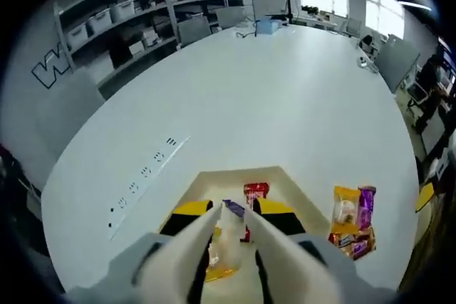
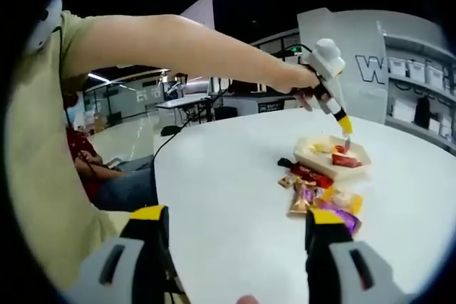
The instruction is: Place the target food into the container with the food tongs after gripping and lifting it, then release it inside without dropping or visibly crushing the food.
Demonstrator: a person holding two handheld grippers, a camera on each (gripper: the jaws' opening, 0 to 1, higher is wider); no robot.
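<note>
- My left gripper (image 1: 229, 227) hangs over the tray (image 1: 299, 191), its white tongs nearly closed around a blue-and-clear wrapped snack (image 1: 232, 209); how firm that hold is I cannot tell.
- The snack sits low inside the tray, beside a red packet (image 1: 256, 191) and a yellow-edged wrapper (image 1: 221, 270) already lying there.
- My risk call: the slick, crinkly film could slide off the smooth tong tips if I open unevenly, or the soft filling could flatten if I squeeze harder.
- The tray is pale, shallow and angular, with low sloped walls that could let a dropped piece bounce out.
- Loose packets (image 1: 353, 222) in glossy orange, purple and red lie just beside the tray on the matte white table (image 1: 249, 90).
- My right gripper (image 2: 231, 247) waits well apart near the table edge, jaws spread wide, holding nothing.
</note>
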